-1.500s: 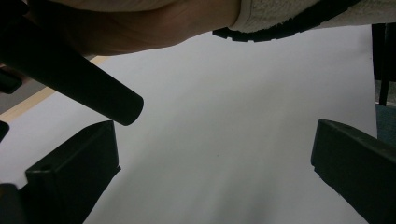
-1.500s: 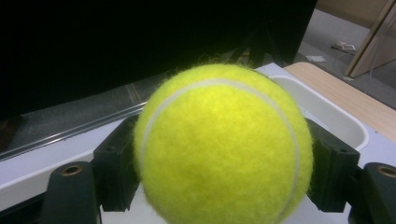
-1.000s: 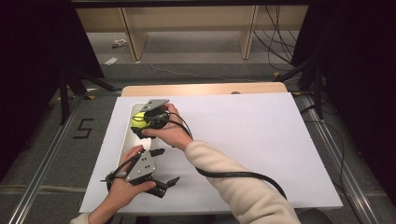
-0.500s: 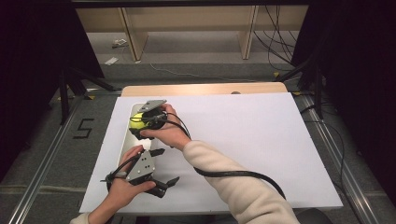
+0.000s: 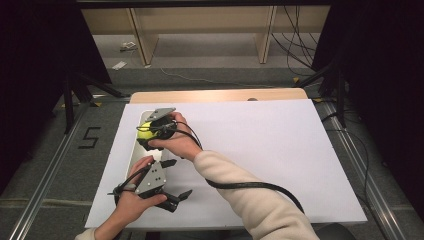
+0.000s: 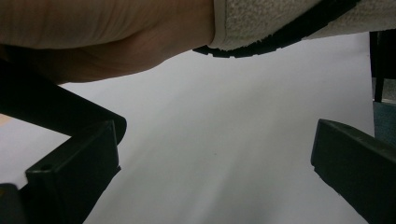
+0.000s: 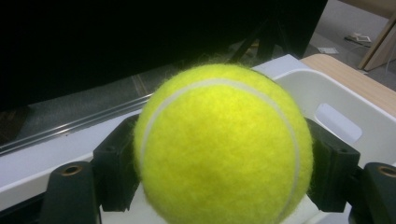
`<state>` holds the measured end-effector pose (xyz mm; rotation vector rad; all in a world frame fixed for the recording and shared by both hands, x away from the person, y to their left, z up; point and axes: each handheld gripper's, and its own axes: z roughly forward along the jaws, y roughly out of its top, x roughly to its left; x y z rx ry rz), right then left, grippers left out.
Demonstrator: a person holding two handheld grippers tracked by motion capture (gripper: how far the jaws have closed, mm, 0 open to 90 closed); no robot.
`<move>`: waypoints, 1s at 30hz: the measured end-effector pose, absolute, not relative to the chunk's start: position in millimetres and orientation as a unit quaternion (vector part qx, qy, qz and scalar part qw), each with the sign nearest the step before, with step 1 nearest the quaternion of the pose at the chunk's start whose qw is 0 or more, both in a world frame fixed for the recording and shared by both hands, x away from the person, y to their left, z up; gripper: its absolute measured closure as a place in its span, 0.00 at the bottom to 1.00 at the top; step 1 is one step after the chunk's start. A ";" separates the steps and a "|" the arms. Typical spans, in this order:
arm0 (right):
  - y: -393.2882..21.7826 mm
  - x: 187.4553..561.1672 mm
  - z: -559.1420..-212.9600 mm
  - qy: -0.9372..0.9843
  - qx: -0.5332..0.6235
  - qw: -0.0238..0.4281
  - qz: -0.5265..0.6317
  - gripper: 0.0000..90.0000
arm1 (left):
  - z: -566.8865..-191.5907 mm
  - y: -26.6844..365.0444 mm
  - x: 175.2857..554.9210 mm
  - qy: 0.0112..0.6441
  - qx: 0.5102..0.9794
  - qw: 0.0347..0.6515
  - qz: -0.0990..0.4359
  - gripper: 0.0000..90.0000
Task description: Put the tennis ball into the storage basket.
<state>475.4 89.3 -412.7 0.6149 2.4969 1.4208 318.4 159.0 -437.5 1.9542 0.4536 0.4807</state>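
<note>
I have the tennis ball (image 7: 223, 144) pinched between the two black jaws of my right gripper (image 5: 150, 134), one pad on each flank, and I am holding it over the white tray (image 7: 343, 109) that lies along the left side of the table's white sheet (image 5: 260, 145). In the right gripper view the ball hangs above the tray's rim and its slotted end wall; whether it touches the tray floor I cannot tell. My left gripper (image 5: 172, 197) rests nearer to me on the white sheet, its jaws spread wide with nothing between them.

What worries me is the grip itself. The pads meet the ball only at its widest part, and the felt is round and springy, so a slight tilt of my wrist could let it squirt out forwards. If I open while it sits over the rim and not the floor of the tray, I judge it would bounce and roll off across the sheet. My right cable (image 5: 250, 186) also drapes beside the left gripper and could snag it.
</note>
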 end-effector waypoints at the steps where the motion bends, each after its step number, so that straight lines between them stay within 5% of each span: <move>1: 89.9 475.2 -413.2 0.847 0.208 0.101 0.480 0.29 | -437.4 158.9 318.4 0.188 0.813 0.514 0.200 0.00; 30: 95.4 478.9 -425.8 0.857 0.207 0.091 0.463 0.29 | -437.8 158.5 318.0 0.188 0.814 0.513 0.198 0.00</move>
